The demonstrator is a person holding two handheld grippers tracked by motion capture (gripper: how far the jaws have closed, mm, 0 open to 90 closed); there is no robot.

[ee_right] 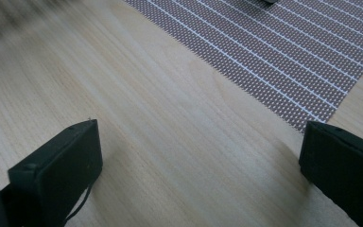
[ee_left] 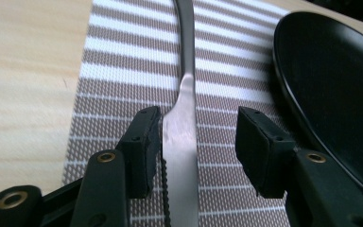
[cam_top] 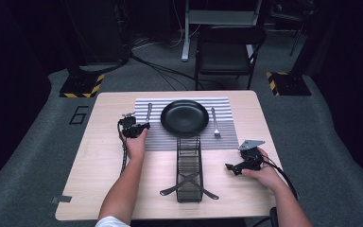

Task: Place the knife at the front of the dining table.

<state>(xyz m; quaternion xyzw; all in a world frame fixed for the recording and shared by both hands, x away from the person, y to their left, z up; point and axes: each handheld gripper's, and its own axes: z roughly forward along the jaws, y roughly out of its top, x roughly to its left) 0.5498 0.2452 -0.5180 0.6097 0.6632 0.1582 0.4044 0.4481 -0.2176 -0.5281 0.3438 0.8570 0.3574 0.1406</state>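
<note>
L gripper [ee_left: 196, 142] jaws spread, knife [ee_left: 182, 156] lying between them on striped placemat [ee_left: 123, 71], just left of black plate [ee_left: 331, 90]; one pad beside blade, other clear. R gripper [ee_right: 198, 170] wide apart over bare table [ee_right: 160, 118], near placemat corner

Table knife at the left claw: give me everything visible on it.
The table knife is polished, silver-coloured metal with a serrated edge on the blade side facing the left claw camera. It lies flat on the striped placemat, left of the black plate, handle pointing away toward the table's far edge. The blade sits between the claw's open jaws: one pad is at or very near its edge, the other stands well clear. Nothing else touches it.
</note>
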